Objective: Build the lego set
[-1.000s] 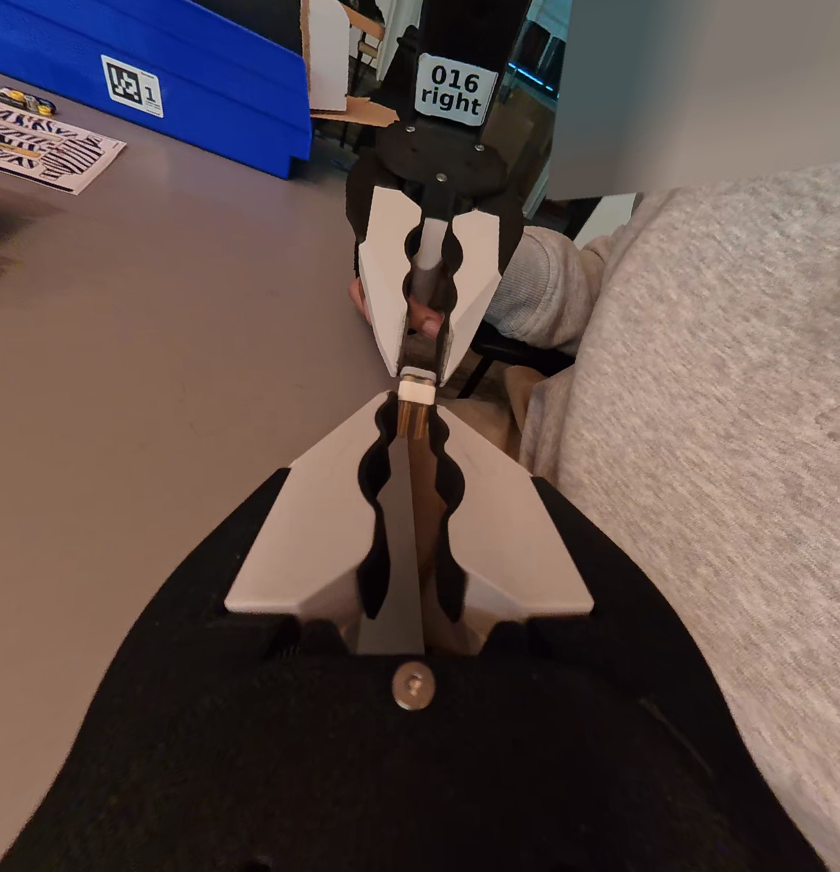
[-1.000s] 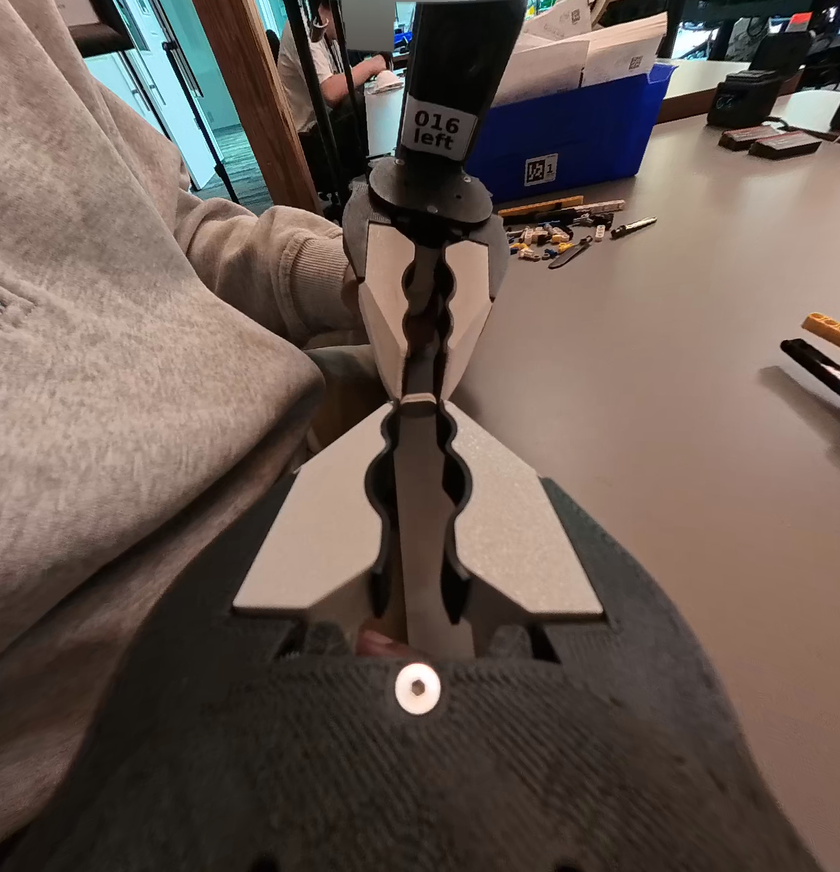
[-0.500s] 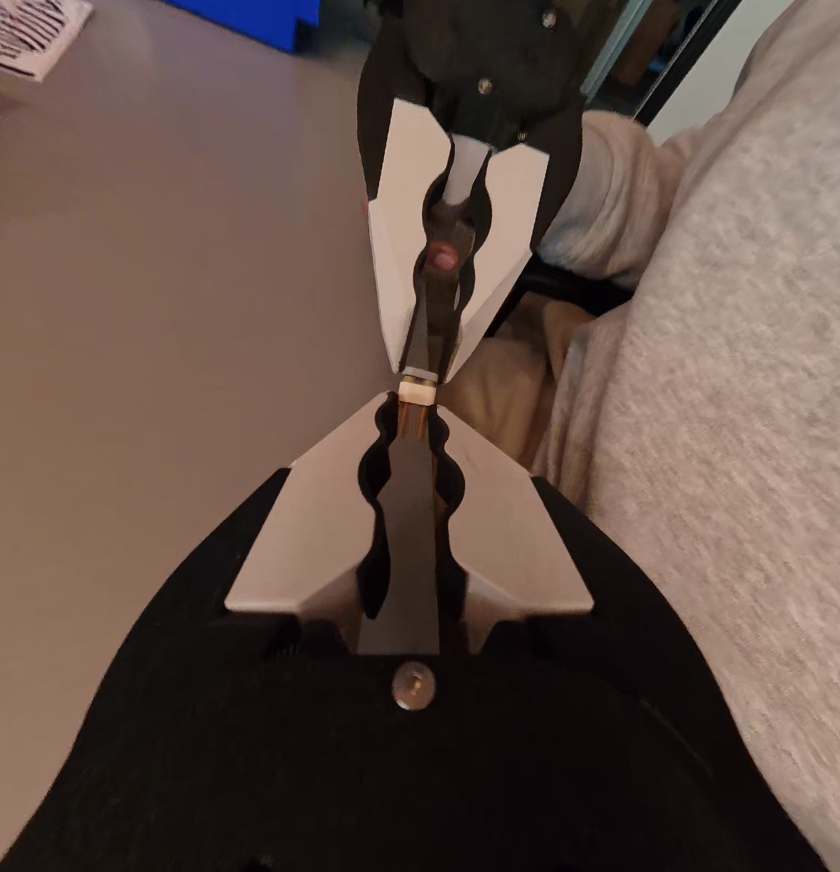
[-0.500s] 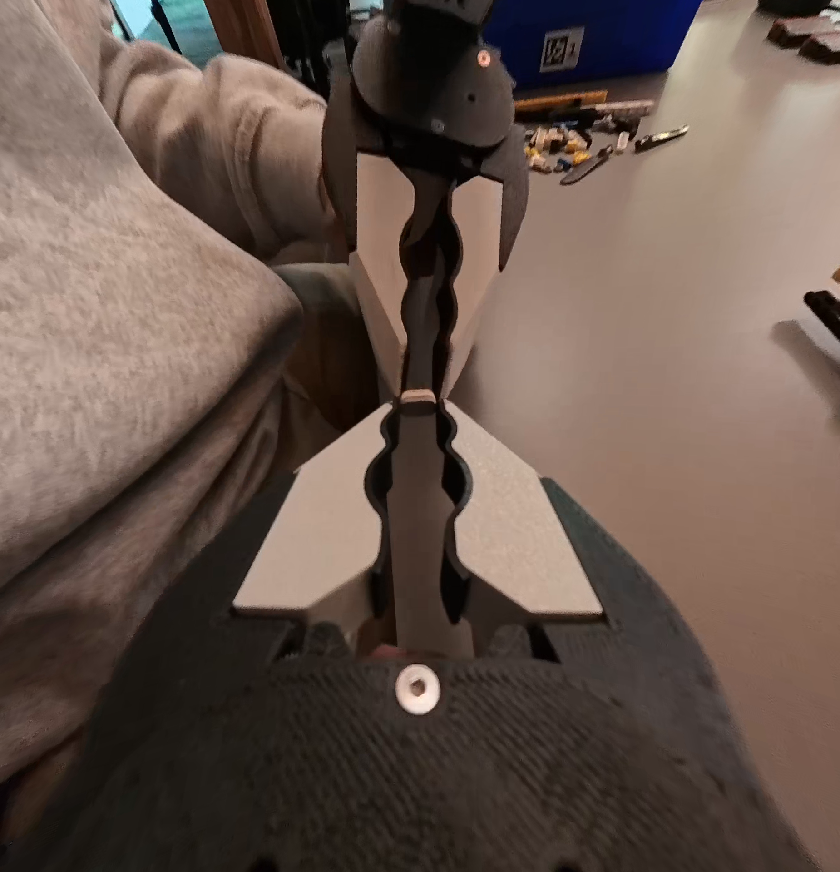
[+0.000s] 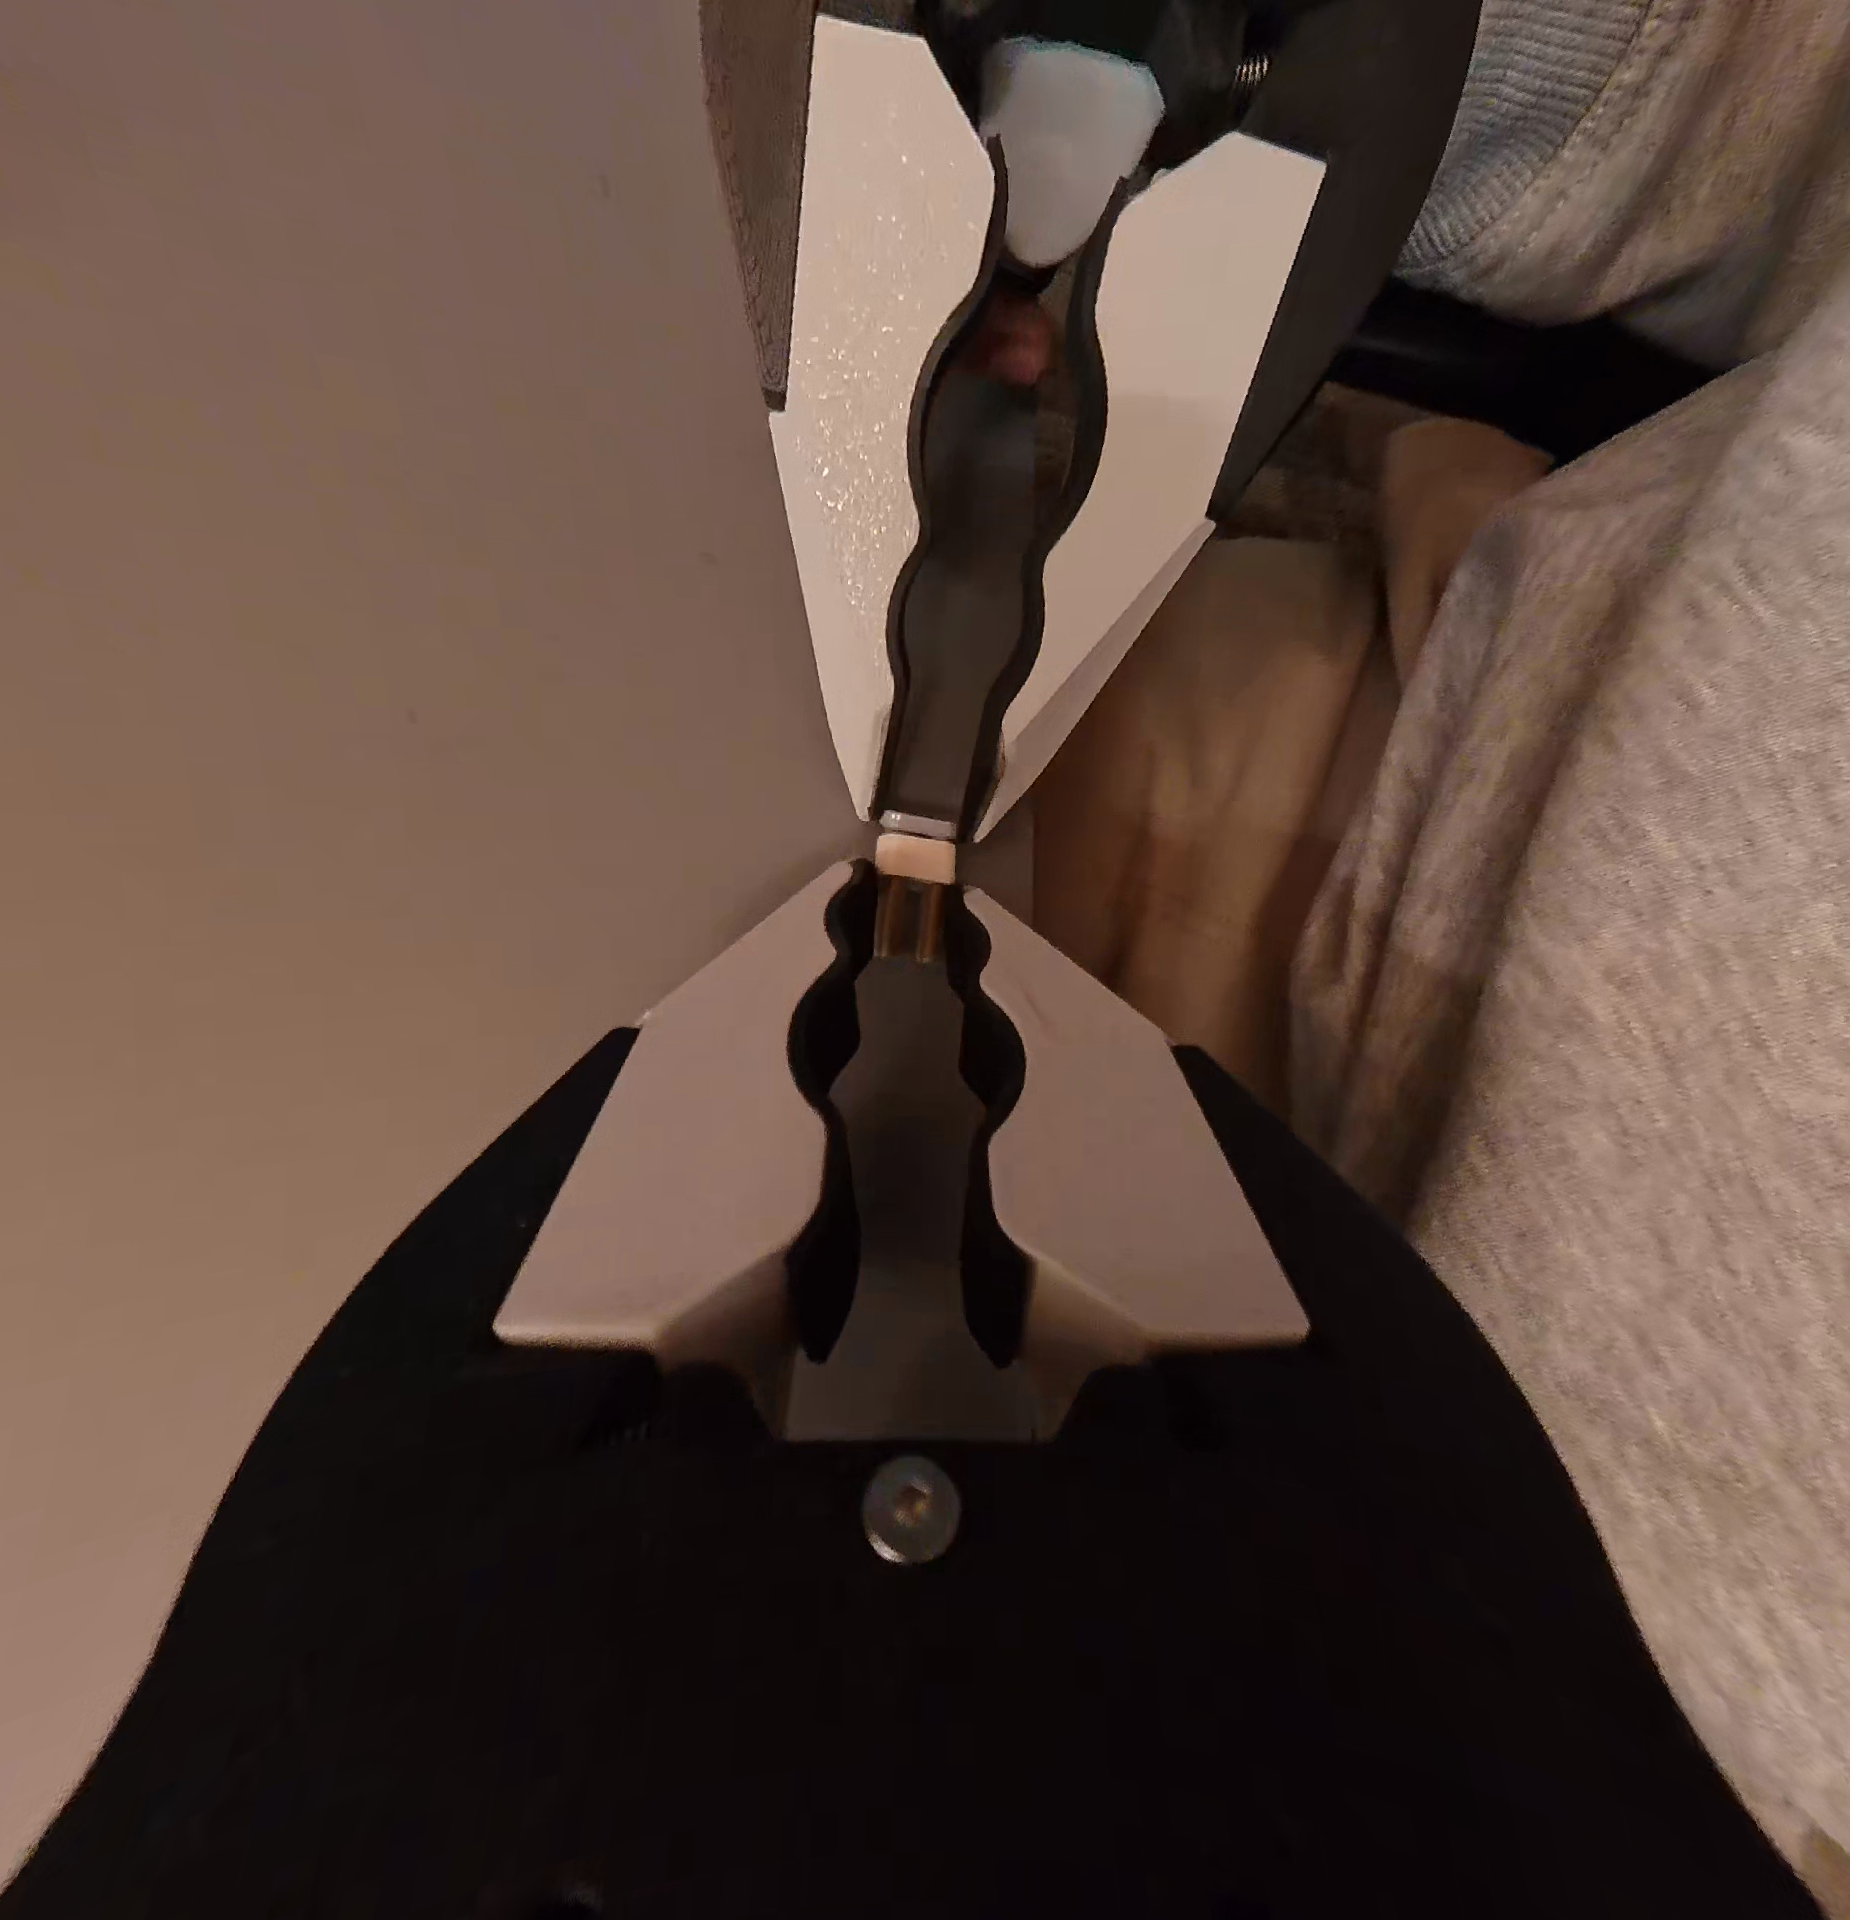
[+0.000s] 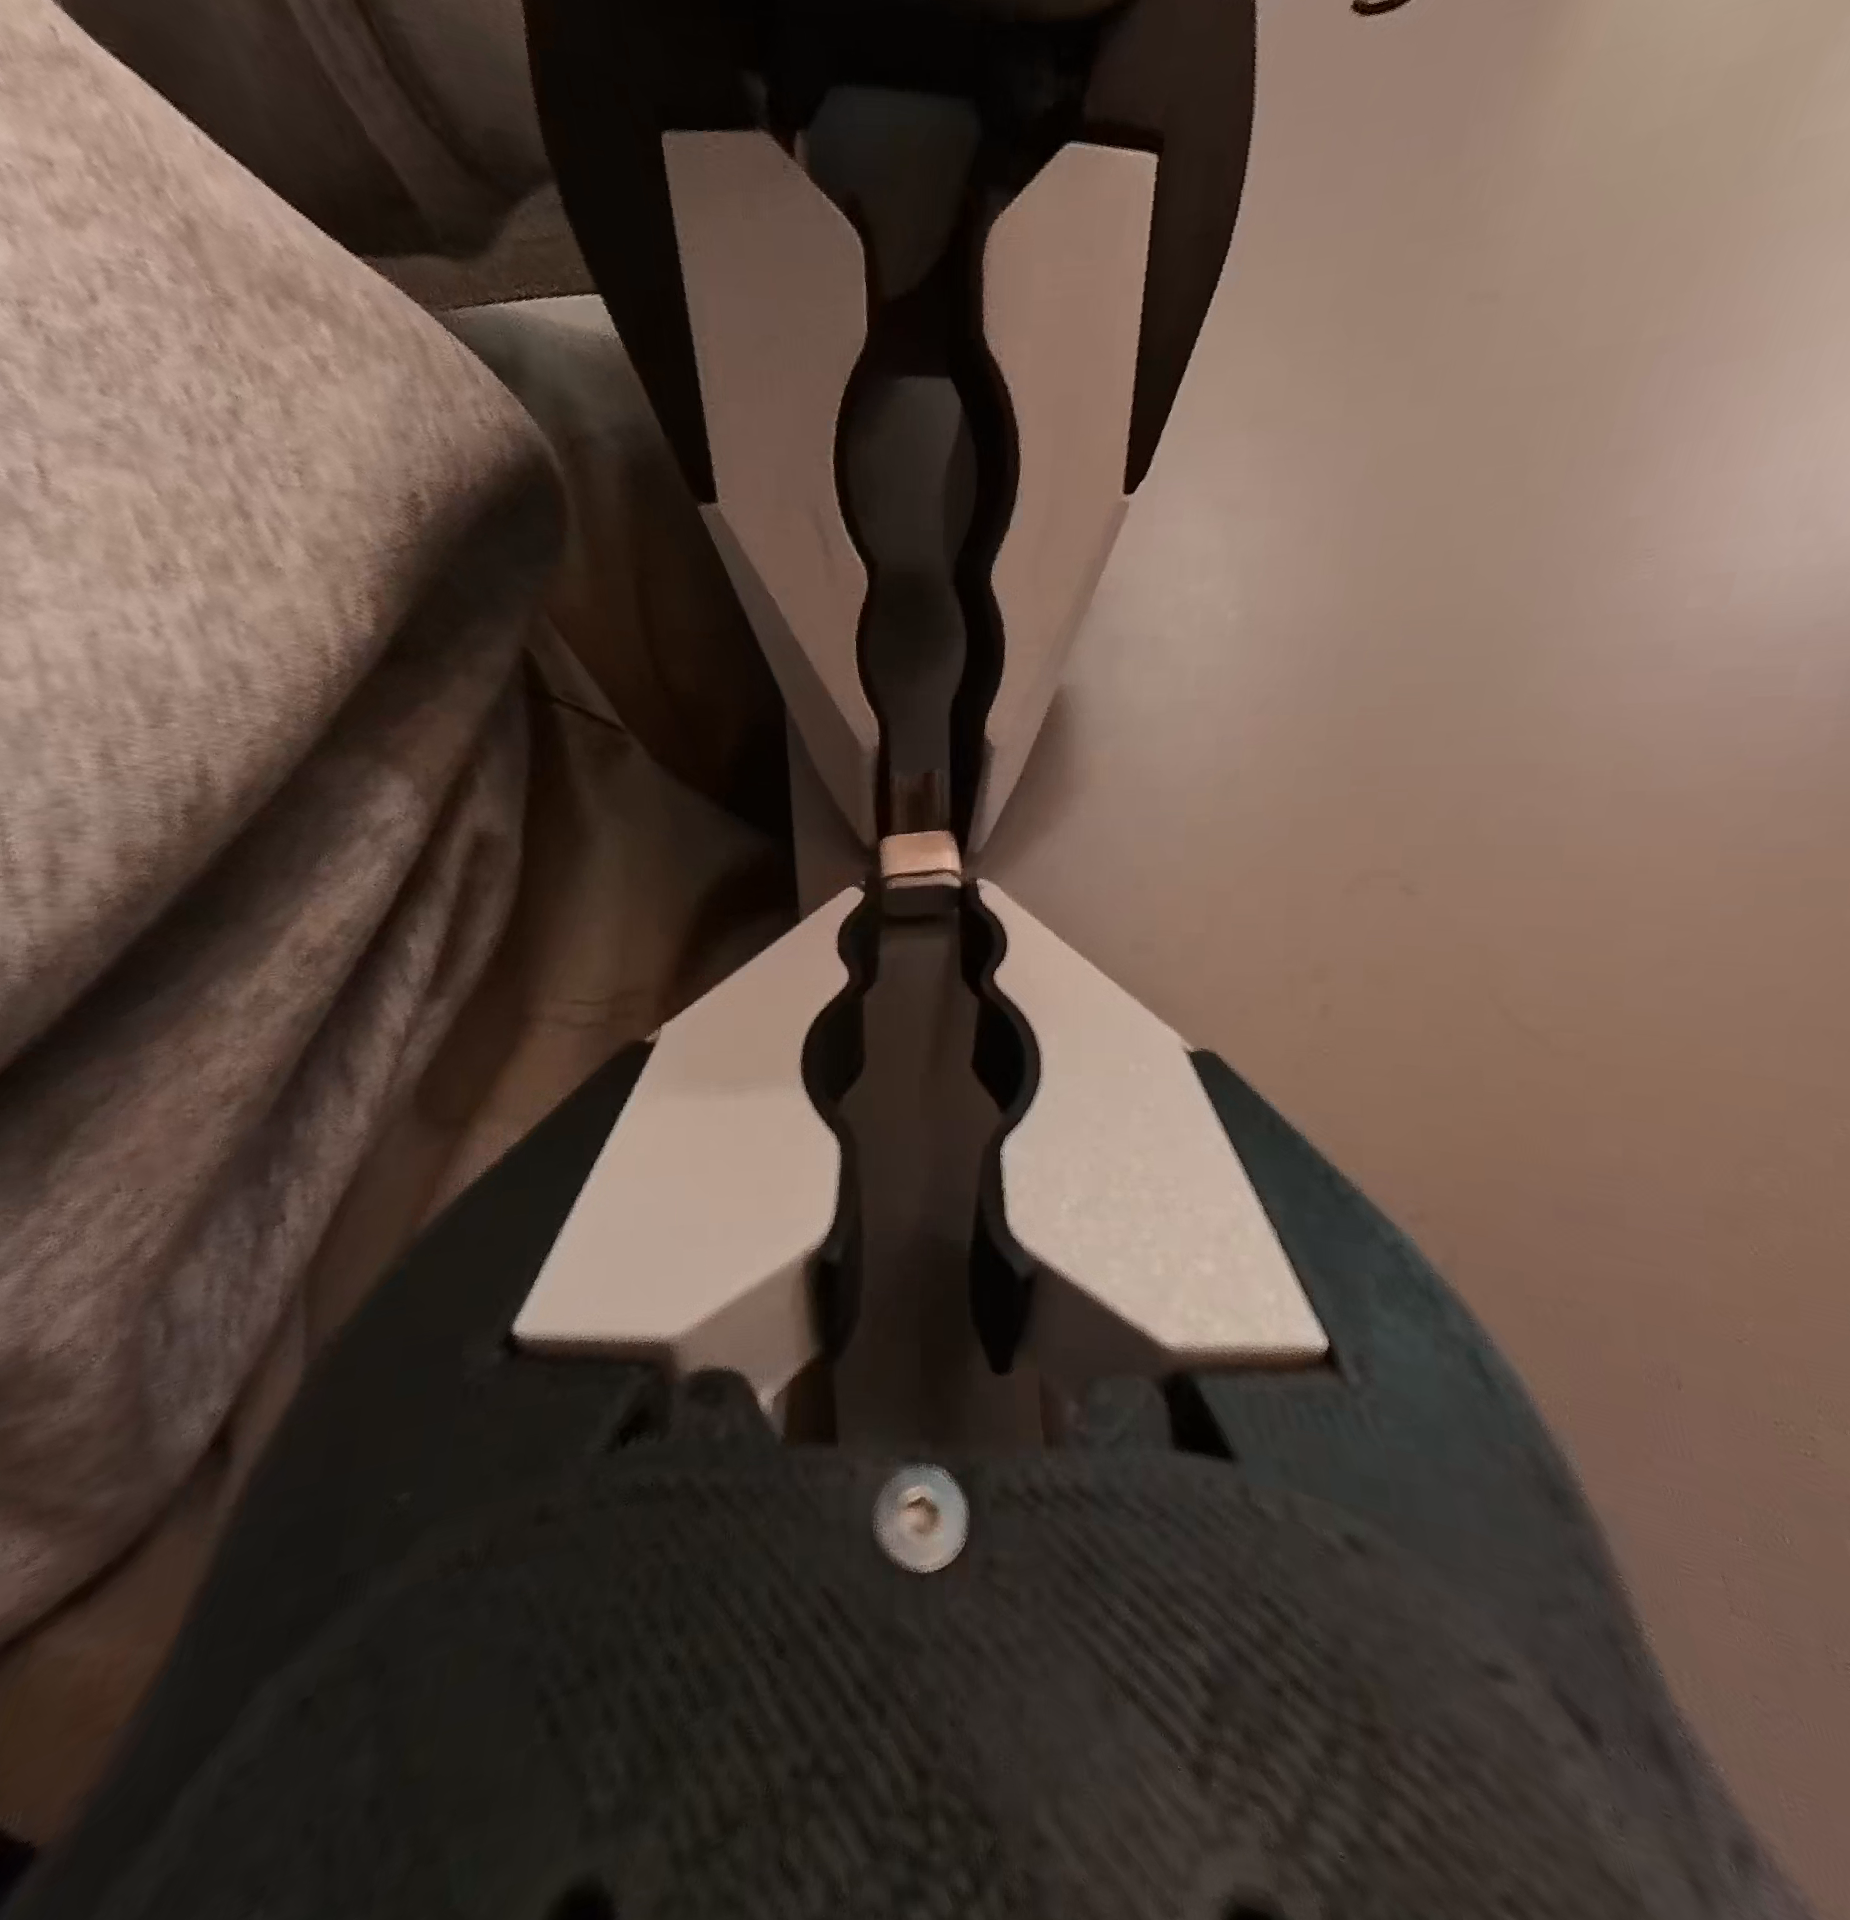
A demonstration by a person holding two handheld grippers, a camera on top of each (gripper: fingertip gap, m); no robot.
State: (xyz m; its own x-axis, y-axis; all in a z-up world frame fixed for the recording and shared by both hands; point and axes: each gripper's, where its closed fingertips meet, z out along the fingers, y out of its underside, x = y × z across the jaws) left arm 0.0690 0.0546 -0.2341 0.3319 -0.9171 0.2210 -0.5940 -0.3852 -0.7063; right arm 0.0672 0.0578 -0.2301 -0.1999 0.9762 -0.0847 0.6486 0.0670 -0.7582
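My left gripper (image 5: 910,896) is shut on a small gold-brown lego piece (image 5: 908,927) with a white piece (image 5: 913,860) on its end. My right gripper (image 5: 921,816) comes down from the top of the left wrist view, tip to tip with it, shut on a thin grey lego piece (image 5: 919,825) that touches the white piece. In the right wrist view my right gripper (image 6: 916,891) holds the grey piece (image 6: 916,902) against the white piece (image 6: 916,854). The left gripper (image 6: 916,805) comes from above with the brown piece (image 6: 916,792). Both hang above the table edge.
The grey table (image 5: 329,623) fills the left of the left wrist view and the right of the right wrist view (image 6: 1523,727). A person's grey sweatshirt (image 5: 1627,935) is close beside the grippers and also shows in the right wrist view (image 6: 225,623). Tan trousers (image 5: 1212,779) lie below. My two grippers' fingertips are within a few centimetres of each other.
Both grippers have tilted down while staying tip to tip, each filling more of the other's view. The blue bin, the printed sheet and the loose parts have dropped out of view.
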